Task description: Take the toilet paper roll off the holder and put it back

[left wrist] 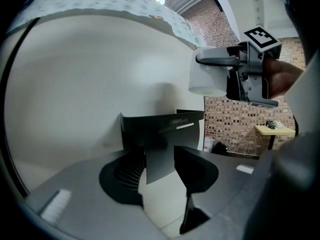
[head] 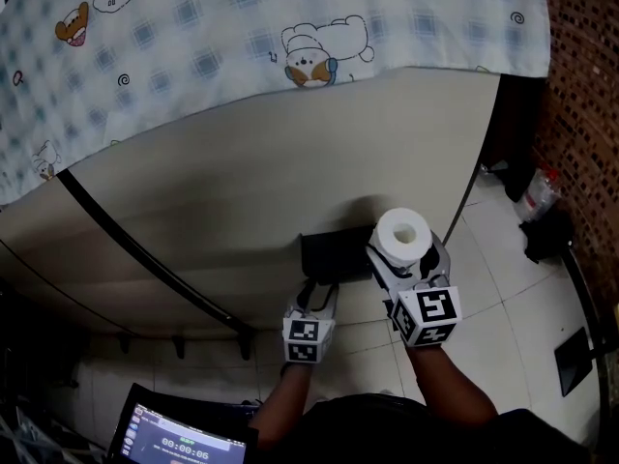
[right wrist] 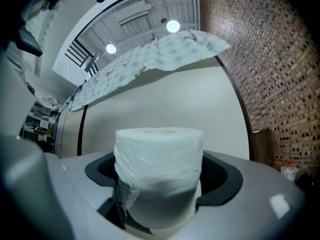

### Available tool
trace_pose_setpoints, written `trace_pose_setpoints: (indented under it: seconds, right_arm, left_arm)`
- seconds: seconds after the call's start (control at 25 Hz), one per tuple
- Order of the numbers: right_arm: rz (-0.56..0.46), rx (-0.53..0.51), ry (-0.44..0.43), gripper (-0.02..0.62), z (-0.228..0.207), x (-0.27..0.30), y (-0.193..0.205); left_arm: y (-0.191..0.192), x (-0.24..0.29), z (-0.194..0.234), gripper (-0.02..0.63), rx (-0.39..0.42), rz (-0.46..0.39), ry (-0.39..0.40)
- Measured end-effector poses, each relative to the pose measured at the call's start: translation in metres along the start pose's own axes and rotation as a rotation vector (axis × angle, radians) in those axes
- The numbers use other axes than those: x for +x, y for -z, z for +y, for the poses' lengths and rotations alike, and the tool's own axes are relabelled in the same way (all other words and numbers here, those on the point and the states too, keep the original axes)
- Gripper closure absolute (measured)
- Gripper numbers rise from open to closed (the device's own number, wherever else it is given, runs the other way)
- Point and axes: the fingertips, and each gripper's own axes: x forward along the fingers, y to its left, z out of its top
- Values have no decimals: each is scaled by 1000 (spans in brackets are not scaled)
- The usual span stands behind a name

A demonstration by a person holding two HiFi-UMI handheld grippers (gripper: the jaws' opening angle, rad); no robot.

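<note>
Beige panel [head: 290,162], black holder [head: 334,256]; right tool [head: 406,259] grips toilet paper roll [head: 402,232] (upright), left tool [head: 319,296] wide.

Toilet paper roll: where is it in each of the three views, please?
Head view: the toilet paper roll is right of centre, in the right gripper.
Left gripper view: upper right, in that same gripper.
Right gripper view: centre, between the jaws.
Shared landmark: the cartoon-print cloth, high in every view.

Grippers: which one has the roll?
The right gripper: its jaws clamp the upright toilet paper roll. The left gripper is open, at the black holder.
</note>
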Motion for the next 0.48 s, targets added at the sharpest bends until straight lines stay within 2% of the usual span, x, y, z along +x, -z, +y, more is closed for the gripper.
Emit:
trace_pose_setpoints:
  seconds: [0.2,0.32,0.48]
  right_arm:
    - [3,3,5,144,-1,1,4]
    - [4,-1,12,144,-5,-1,6]
    - [-2,8,18,144,-14,-5,11]
  left_arm:
    - [0,-3,-2,407,-10,17,1]
    - [-1,-8,-2,443,-30,21,7]
    - [-3,-16,-5,443,-22,27,28]
